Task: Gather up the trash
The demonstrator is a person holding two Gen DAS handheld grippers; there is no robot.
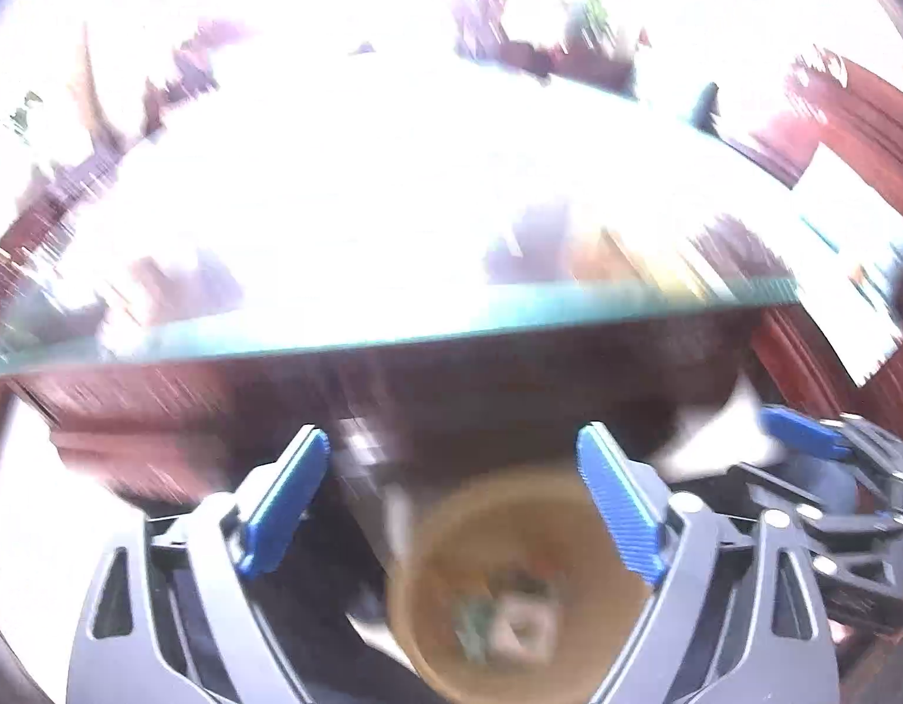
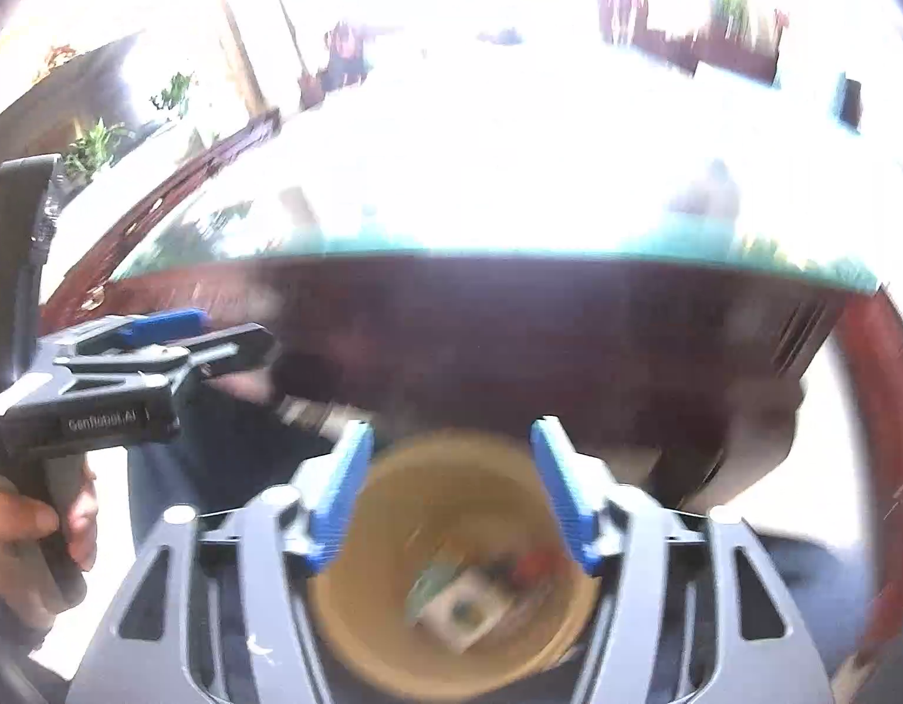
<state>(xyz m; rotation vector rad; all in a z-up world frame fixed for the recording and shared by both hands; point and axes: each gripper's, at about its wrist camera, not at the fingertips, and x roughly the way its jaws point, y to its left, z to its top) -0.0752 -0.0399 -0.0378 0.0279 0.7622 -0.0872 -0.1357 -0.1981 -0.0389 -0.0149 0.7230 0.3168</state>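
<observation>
both grippers, left (image 1: 454,498) and right (image 2: 451,490), gape wide, empty. tan bin (image 2: 451,575) sits below them, trash (image 2: 463,598) at its bottom. scraps look light, crushable; pinch edges gently.

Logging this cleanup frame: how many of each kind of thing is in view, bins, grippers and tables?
Bin: 1, tan, blurred scraps inside
Grippers: 2, left and right, jaws open
Table: 1, glass-topped
Total: 4
</observation>
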